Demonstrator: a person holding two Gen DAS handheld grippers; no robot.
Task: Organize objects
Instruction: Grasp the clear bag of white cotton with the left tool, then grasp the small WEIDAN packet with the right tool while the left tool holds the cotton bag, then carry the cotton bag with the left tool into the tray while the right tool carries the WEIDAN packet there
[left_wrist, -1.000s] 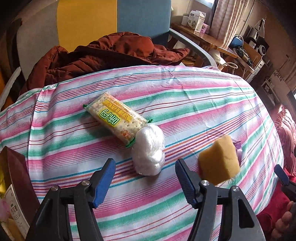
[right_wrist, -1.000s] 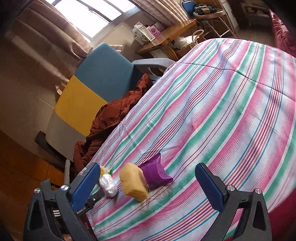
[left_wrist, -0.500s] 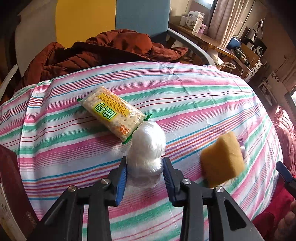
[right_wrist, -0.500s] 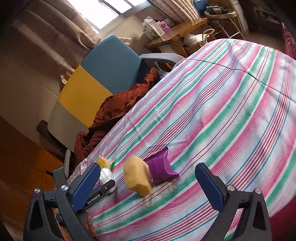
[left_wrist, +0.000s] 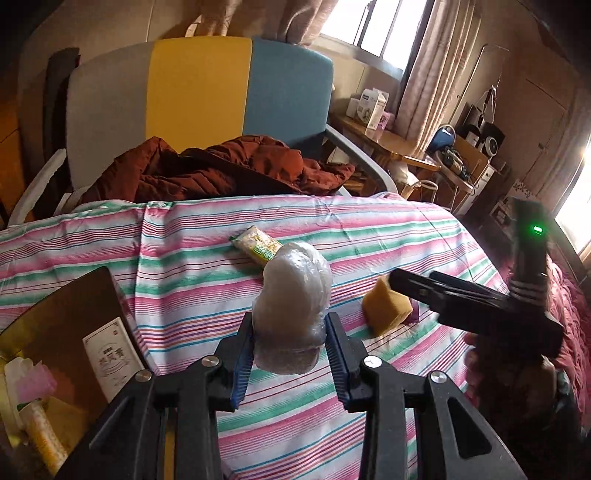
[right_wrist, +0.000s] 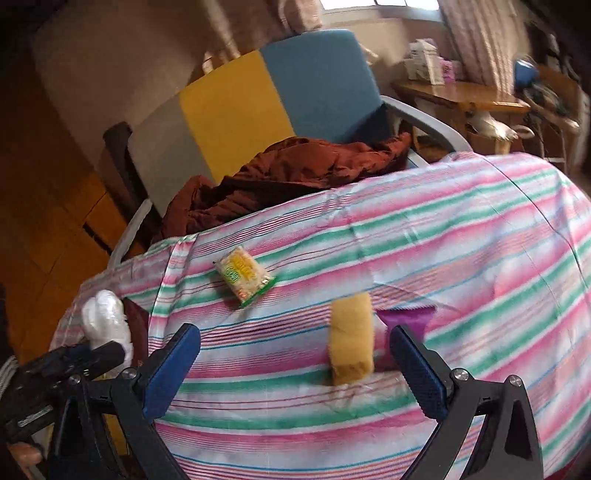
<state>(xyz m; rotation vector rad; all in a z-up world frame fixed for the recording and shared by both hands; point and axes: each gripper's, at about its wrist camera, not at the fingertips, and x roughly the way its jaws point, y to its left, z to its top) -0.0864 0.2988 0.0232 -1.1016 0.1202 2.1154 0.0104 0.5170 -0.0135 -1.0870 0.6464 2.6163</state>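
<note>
The wad of clear plastic wrap (left_wrist: 293, 310) sits pinched between the blue pads of the left tongs (left_wrist: 290, 356), lifted off the striped bedsheet (left_wrist: 369, 236), their jaws having just closed on it. The left wrist view shows it close up, bulging above the pads, while the right wrist view shows it only as a small white lump (right_wrist: 107, 325) at the far left edge, above the dark body of the left tongs. The right tongs (right_wrist: 295, 373) stand wide apart with nothing pressed between them; the yellow sponge (right_wrist: 351, 338) lies on the sheet in the gap ahead of them, and a purple packet (right_wrist: 406, 317) lies just beside the sponge on its right. From the left wrist view the right tongs (left_wrist: 406, 286) appear side-on, reaching toward the sponge (left_wrist: 386, 308), and they hide most of the purple packet there. Farther out on the sheet lies a pack of crackers (right_wrist: 245, 277) in a yellow and green wrapper, partly hidden behind the plastic wad in the left wrist view. Only the left wrist view shows the dark brown box (left_wrist: 74, 332) with a white label at lower left. Beyond the bed, both views show a rust-brown jacket (left_wrist: 221, 170) heaped on a grey, yellow and blue chair (left_wrist: 199, 92).
</note>
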